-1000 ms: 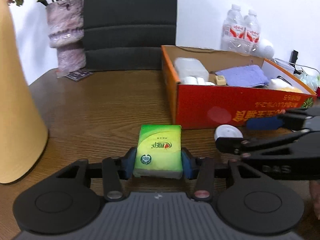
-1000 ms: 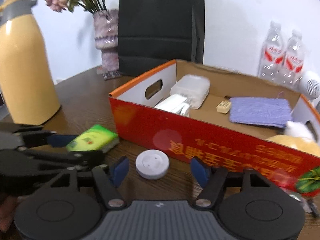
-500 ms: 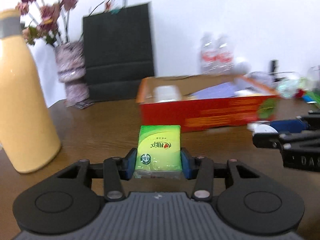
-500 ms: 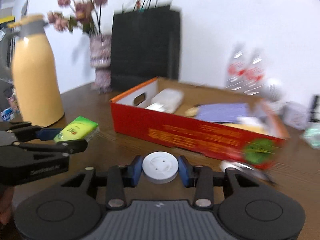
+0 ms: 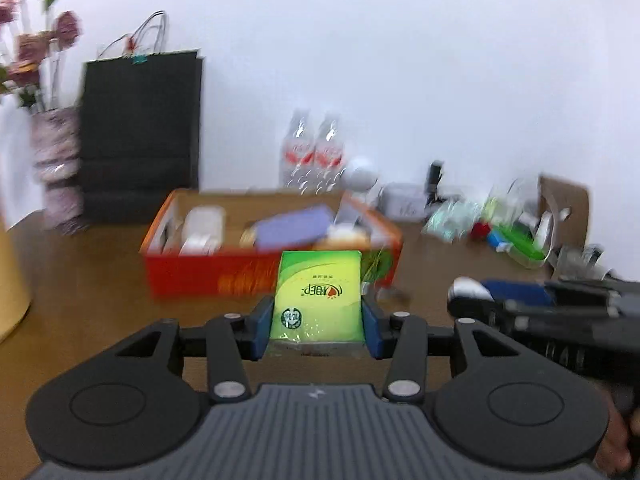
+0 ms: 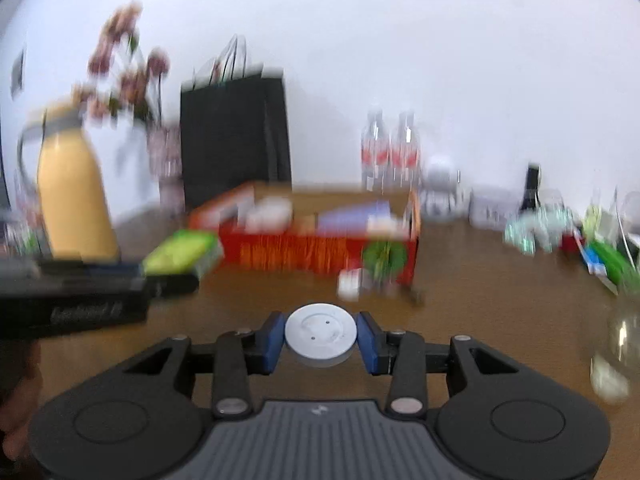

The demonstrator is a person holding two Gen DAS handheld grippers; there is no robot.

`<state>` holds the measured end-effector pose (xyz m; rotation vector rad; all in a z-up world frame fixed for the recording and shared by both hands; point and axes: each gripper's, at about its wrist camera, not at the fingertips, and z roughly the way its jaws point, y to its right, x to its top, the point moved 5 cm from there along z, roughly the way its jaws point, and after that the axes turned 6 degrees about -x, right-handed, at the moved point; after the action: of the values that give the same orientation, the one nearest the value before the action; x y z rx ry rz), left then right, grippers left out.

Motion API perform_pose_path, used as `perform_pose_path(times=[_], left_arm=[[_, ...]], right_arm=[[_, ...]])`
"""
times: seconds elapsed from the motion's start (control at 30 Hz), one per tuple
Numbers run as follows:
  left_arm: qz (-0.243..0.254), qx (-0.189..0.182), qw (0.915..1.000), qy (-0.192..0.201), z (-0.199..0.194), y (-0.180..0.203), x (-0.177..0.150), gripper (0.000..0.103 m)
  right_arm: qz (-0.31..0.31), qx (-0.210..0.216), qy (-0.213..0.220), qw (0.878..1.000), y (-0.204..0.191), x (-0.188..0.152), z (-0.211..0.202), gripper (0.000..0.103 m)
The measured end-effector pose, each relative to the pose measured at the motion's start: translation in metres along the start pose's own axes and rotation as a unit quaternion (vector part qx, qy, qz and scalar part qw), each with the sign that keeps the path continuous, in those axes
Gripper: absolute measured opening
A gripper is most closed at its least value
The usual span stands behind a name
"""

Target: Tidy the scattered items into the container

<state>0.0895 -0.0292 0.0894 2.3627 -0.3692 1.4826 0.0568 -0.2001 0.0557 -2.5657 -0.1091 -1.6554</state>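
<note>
My left gripper [image 5: 318,330] is shut on a green tissue pack [image 5: 318,296], held off the wooden table in front of the red cardboard box [image 5: 208,270]. A white round disc [image 6: 321,335] sits pinched between the blue pads of my right gripper [image 6: 321,340], also lifted above the table. The box [image 6: 304,252] holds a clear plastic tub [image 5: 204,220], a purple cloth [image 5: 294,228] and other small items. In the left wrist view the right gripper [image 5: 476,294] shows at the right with the disc. The right wrist view has the left gripper [image 6: 180,264] at the left with the tissue pack [image 6: 182,256].
A yellow thermos jug [image 6: 74,204] and a vase of flowers [image 6: 162,168] stand at the left, with a black paper bag [image 6: 234,136] behind the box. Two water bottles [image 5: 316,152] stand at the wall. Small clutter [image 5: 512,232] lies at the right. A small white thing [image 6: 348,282] lies before the box.
The right gripper closed on the white disc and lifted it. Both grippers rose and drew back from the box, so the box looks smaller and farther. The tissue pack stayed gripped throughout.
</note>
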Motion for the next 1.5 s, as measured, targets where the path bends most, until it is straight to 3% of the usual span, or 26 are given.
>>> perform_pose_path(times=[0.07,0.13,0.2,0.3,0.4,0.53,0.57,0.6,0.63,0.7,0.77,0.83,0.97,1.07,1.17,1.23,1.33,1.4,1.5], left_arm=[[0.021,0.004,0.9998,-0.004,0.027,-0.01,0.042,0.045],[0.02,0.014,0.9989,-0.04,0.074,-0.025,0.079,0.045],[-0.018,0.013,0.9949,-0.098,0.131,-0.046,0.101,0.045],[-0.084,0.018,0.9791,-0.184,0.208,-0.075,0.1,0.045],[-0.106,0.031,0.97,-0.216,0.26,-0.087,0.088,0.045],[-0.134,0.023,0.9647,-0.225,0.303,-0.088,0.074,0.048],[-0.139,0.007,0.9628,-0.232,0.31,-0.086,0.07,0.051],[-0.138,-0.007,0.9607,-0.241,0.315,-0.085,0.066,0.062],[-0.135,-0.012,0.9589,-0.249,0.315,-0.086,0.064,0.078],[-0.127,-0.012,0.9564,-0.263,0.313,-0.092,0.063,0.088],[-0.123,-0.005,0.9538,-0.274,0.306,-0.102,0.068,0.091],[-0.115,0.006,0.9504,-0.289,0.295,-0.114,0.077,0.101],[-0.099,0.03,0.9384,-0.33,0.266,-0.133,0.089,0.102],[-0.09,0.052,0.9348,-0.34,0.244,-0.143,0.094,0.103],[-0.11,0.069,0.9276,-0.35,0.222,-0.153,0.094,0.103],[-0.122,0.078,0.9245,-0.353,0.207,-0.153,0.096,0.103],[-0.113,0.084,0.931,-0.337,0.182,-0.139,0.101,0.103],[-0.095,0.093,0.9442,-0.301,0.163,-0.125,0.102,0.103],[-0.049,0.124,0.9677,-0.214,0.118,-0.094,0.088,0.103]], right_arm=[[-0.009,0.002,0.029,1.0,0.011,0.047,0.015,0.038],[-0.013,-0.007,0.037,0.999,0.021,0.095,0.044,0.038],[0.008,0.005,0.006,1.0,0.032,0.142,0.093,0.038],[0.03,0.02,-0.069,0.997,0.041,0.186,0.18,0.038],[0.055,0.019,-0.163,0.985,0.048,0.187,0.258,0.038],[0.027,-0.028,-0.226,0.973,0.051,0.171,0.332,0.038],[0.021,-0.033,-0.241,0.97,0.051,0.165,0.346,0.038],[0.02,-0.034,-0.255,0.966,0.052,0.159,0.356,0.038],[0.018,-0.034,-0.267,0.963,0.054,0.153,0.363,0.038],[0.014,-0.04,-0.277,0.96,0.055,0.145,0.373,0.045],[0.013,-0.045,-0.278,0.96,0.057,0.143,0.374,0.076],[0.016,-0.042,-0.269,0.962,0.055,0.147,0.367,0.086],[0.021,-0.038,-0.299,0.953,0.053,0.152,0.356,0.086],[0.031,-0.007,-0.352,0.936,0.046,0.147,0.339,0.089],[0.047,0.027,-0.406,0.912,0.038,0.136,0.32,0.09],[0.058,0.038,-0.424,0.903,0.034,0.13,0.305,0.09],[0.045,0.018,-0.426,0.904,0.026,0.123,0.278,0.09],[0.042,0.005,-0.413,0.91,0.02,0.118,0.256,0.091],[0.036,-0.006,-0.347,0.937,0.011,0.114,0.212,0.091]])
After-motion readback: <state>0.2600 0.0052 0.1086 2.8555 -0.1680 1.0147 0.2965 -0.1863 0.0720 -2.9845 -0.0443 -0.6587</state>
